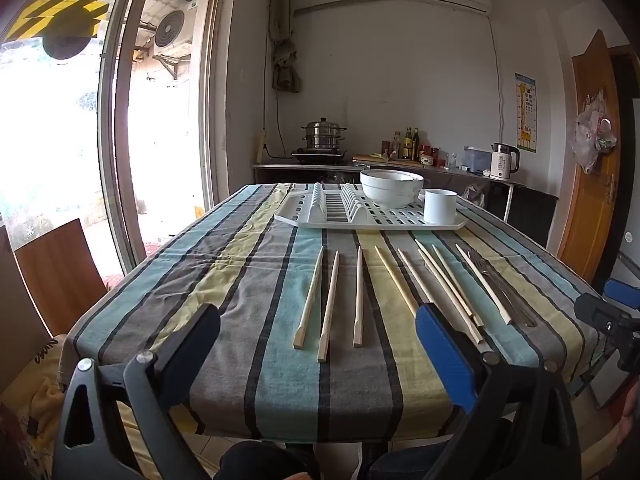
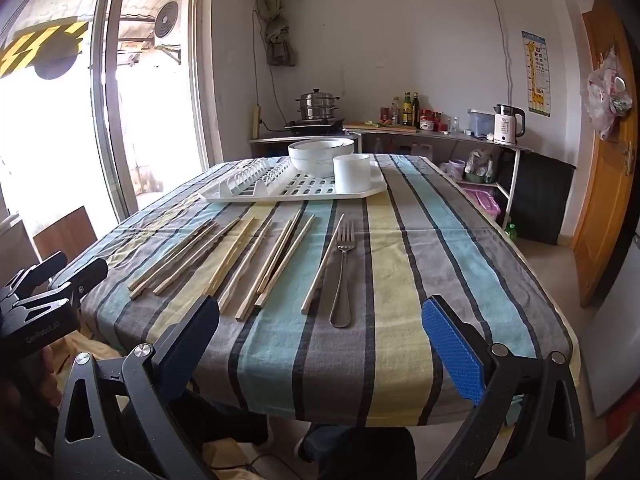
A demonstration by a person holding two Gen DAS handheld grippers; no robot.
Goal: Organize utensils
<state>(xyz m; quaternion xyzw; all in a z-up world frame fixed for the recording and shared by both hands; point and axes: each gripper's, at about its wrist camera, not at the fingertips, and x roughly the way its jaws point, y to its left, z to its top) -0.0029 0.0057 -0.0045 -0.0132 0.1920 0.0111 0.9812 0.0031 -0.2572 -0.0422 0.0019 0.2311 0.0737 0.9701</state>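
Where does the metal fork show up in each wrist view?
Left wrist: the silver metal fork lies far right on the striped tablecloth, partly behind the rightmost wooden chopstick.
Right wrist: the fork lies centre frame, fully visible.
Shared landmark: the white cylindrical cup on the white plastic dish rack.
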